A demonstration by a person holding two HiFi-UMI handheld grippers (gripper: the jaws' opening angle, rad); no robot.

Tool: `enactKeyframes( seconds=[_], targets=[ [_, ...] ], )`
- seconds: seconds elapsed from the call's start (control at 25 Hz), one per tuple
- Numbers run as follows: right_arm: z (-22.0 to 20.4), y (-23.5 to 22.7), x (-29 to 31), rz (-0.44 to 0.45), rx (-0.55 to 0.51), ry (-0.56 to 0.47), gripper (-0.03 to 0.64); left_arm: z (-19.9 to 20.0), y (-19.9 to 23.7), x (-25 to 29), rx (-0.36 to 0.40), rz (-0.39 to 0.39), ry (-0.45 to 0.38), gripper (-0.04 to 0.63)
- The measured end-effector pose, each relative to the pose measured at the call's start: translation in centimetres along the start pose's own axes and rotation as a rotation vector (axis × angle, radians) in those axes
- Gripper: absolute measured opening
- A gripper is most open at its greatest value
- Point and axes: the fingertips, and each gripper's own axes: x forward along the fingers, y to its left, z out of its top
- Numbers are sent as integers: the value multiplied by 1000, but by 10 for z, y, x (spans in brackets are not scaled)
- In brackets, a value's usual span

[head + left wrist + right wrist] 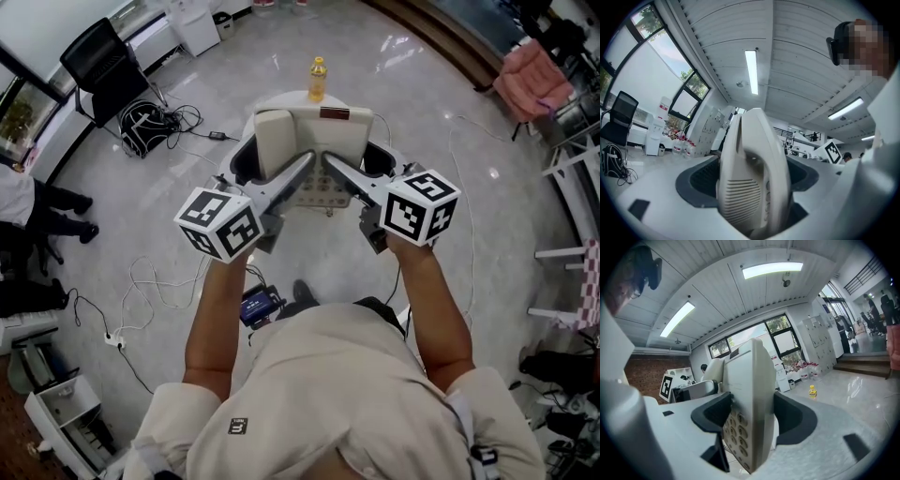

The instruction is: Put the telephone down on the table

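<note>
Left gripper [302, 165] and right gripper [336, 165] jaws both clamp the telephone [328, 141], which hides most of the desk [281, 99].

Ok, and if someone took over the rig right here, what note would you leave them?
Left tool: shut on the telephone, on its handset side.
Right tool: shut on the telephone, on its keypad side.
Telephone: held between both tools above the white round table. Whether it touches the top cannot be told.
Done: phone is over the table.
Left: lower it until it rests flat, open both tools, pull them clear.
</note>
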Motion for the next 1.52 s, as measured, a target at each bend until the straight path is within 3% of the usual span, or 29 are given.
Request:
enactKeyframes(
  seconds=[0.36, 0.84, 1.52],
  targets=[
    [25, 14, 48, 18, -60, 34, 272, 29, 45, -9, -5, 20, -39, 387],
    [34, 30, 131, 145, -77, 91, 272, 49, 117, -31, -12, 150, -68, 388],
    [28, -47, 218, 243, -26, 191, 270, 26, 206, 31, -78, 283, -14, 387]
  ],
)
